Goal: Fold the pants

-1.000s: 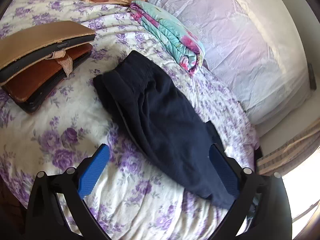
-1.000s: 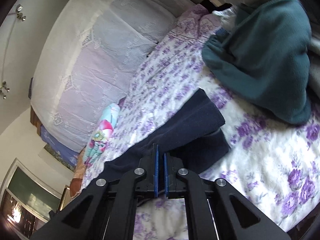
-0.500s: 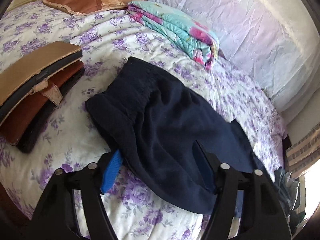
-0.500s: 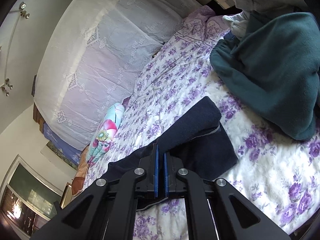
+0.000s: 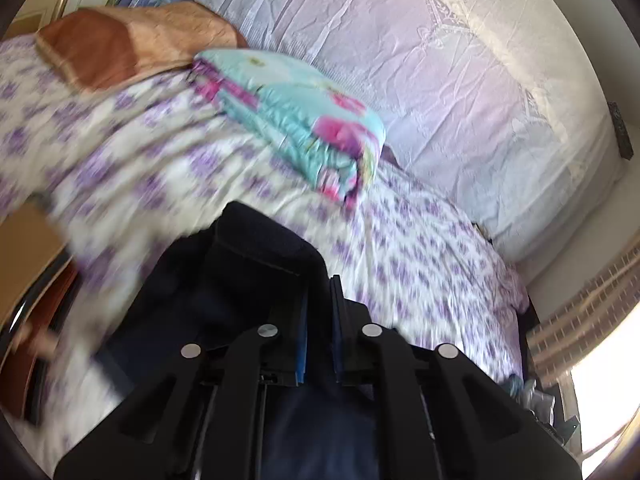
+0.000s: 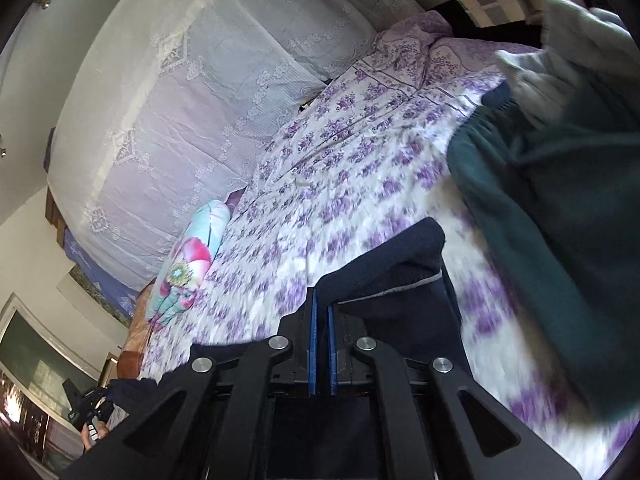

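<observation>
Bed first: purple-flowered bedspread (image 5: 420, 256) fills both views, white lace-covered headboard cushion (image 5: 460, 80) along the far side, folded turquoise floral quilt (image 5: 296, 120) against it at far left, a brown cushion (image 5: 120, 44) beyond that. Dark green fleece garment (image 6: 560, 208) is heaped at the right with something grey on top; stacked tan and brown pads (image 5: 24, 264) sit at the left edge, blurred. The navy pants (image 5: 240, 280) lie on the near middle of the bedspread, and I have both ends. My left gripper (image 5: 318, 320) has just been closing and its jaws now stand together on navy cloth at the left end, fabric bunched up over the fingers. My right gripper (image 6: 322, 320) is clamped on the other end; in the right wrist view the pants (image 6: 400, 264) drape off the pads with a grey-edged hem showing to the right. Step in hand, as I read it: lifting both pinched ends to carry one half over the other. Next move calls for keeping both grips level and the cloth taut between them, laying the edges down aligned, clear of the green fleece, and only then letting go. Risk: slack middle bunching.
</observation>
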Demonstrator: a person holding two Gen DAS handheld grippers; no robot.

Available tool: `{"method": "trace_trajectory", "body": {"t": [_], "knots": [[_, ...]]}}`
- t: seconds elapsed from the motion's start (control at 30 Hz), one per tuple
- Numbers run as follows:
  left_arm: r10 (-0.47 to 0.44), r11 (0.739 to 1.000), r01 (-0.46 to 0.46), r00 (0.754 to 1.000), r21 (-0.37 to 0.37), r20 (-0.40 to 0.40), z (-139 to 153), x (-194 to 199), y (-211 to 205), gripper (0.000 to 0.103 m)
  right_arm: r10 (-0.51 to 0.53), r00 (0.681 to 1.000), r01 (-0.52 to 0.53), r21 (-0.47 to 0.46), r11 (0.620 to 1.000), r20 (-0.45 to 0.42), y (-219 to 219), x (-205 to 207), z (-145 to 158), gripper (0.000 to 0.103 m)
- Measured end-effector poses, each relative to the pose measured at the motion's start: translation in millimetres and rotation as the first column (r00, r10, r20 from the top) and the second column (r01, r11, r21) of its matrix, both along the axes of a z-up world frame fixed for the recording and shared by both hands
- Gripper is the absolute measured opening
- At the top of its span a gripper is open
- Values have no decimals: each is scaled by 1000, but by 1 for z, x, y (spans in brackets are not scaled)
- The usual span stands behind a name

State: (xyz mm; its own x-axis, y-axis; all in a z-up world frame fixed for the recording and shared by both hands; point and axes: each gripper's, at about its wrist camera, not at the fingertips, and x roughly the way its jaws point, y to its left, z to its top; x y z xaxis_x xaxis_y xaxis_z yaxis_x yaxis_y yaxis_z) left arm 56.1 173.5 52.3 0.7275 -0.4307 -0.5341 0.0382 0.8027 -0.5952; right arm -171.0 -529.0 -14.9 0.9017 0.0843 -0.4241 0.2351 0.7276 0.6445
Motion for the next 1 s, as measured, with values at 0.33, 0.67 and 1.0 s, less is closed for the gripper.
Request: {"method": "trace_trajectory", "body": {"t": [0.33,0.67,1.0], "knots": [[173,978,-172,985,122,-1,4,168,-54,9,-26,989,20,-43,999,-143,-48,241,16,6],[151,980,-143,987,136,-50,-74,221,-62,57,-118,978,98,-120,988,-171,-59,296,-53,38],[73,951,-127,978,283,193,-8,152,-95,87,-14,971,-12,-105,994,-239,-28,246,-49,66]]}}
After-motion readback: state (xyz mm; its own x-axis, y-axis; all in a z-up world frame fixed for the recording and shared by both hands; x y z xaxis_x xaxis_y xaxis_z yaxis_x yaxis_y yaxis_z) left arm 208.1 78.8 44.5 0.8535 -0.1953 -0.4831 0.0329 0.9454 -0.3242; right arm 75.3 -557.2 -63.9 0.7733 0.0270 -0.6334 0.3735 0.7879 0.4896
